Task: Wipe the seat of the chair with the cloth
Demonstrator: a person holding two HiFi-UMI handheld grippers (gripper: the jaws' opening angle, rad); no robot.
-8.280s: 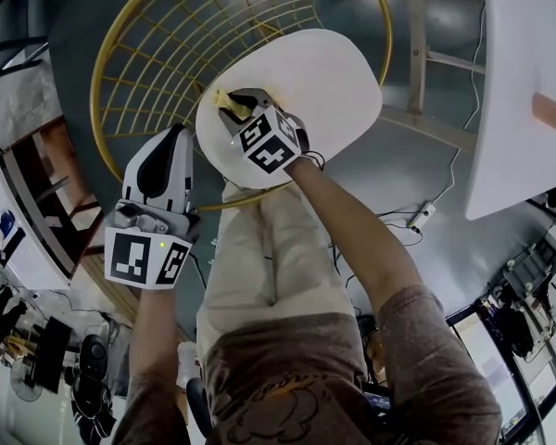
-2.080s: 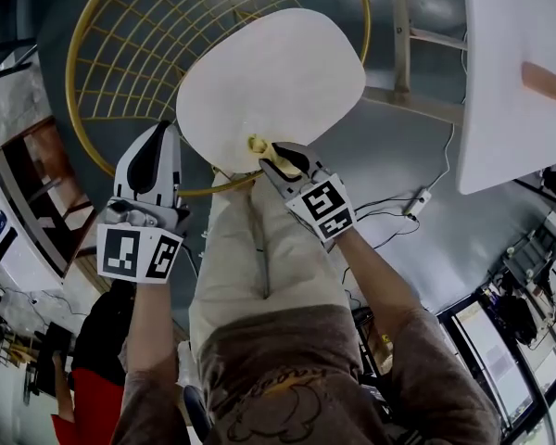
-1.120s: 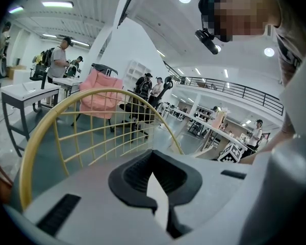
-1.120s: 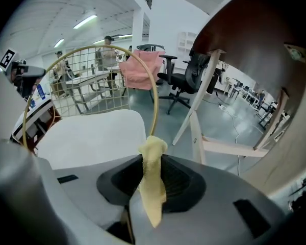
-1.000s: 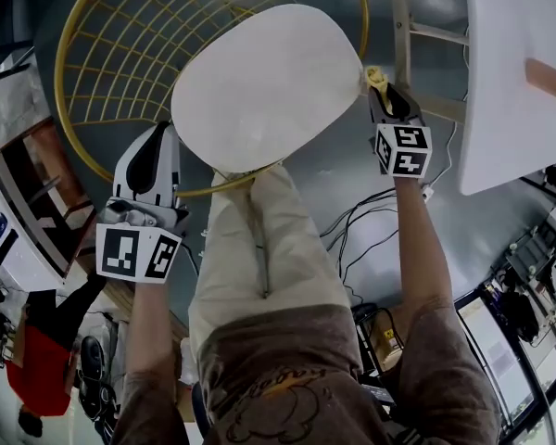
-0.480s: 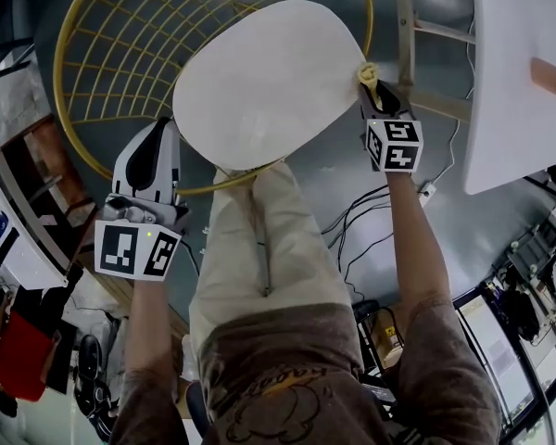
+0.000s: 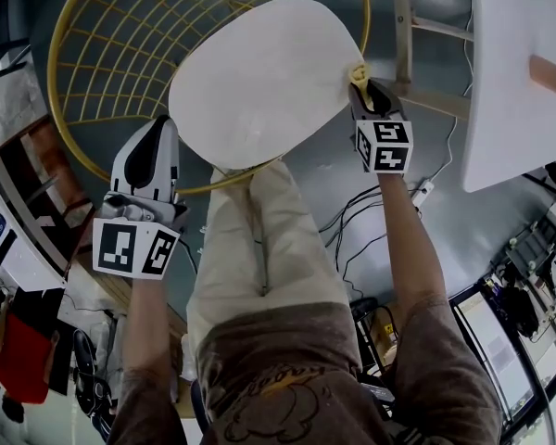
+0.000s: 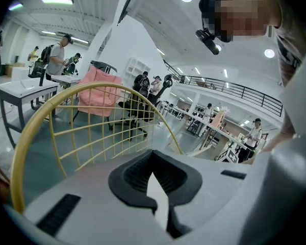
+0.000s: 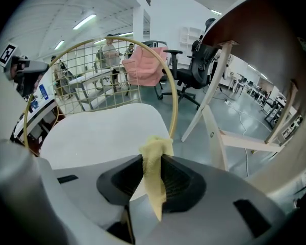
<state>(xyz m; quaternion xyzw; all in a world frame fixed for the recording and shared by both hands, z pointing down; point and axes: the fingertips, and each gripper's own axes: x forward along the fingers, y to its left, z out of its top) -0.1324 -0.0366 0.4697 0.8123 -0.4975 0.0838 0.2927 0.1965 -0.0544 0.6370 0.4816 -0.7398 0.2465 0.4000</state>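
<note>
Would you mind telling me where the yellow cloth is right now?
In the head view, the yellow cloth is pinched in the right gripper at the right edge of the white seat, beside the chair's yellow rim.

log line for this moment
right gripper: shut on yellow cloth, at right edge of seat | left gripper: shut, empty, beside chair

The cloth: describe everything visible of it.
The cloth is a small pale-yellow piece, soft and nubby like towelling, bunched into a narrow crumpled strip. The right gripper has its jaws shut on it; one end sticks out past the tips and the other trails back between them. It is held at the right edge of the white seat, beside the chair's yellow rim. Whether it touches the seat cannot be told.
</note>
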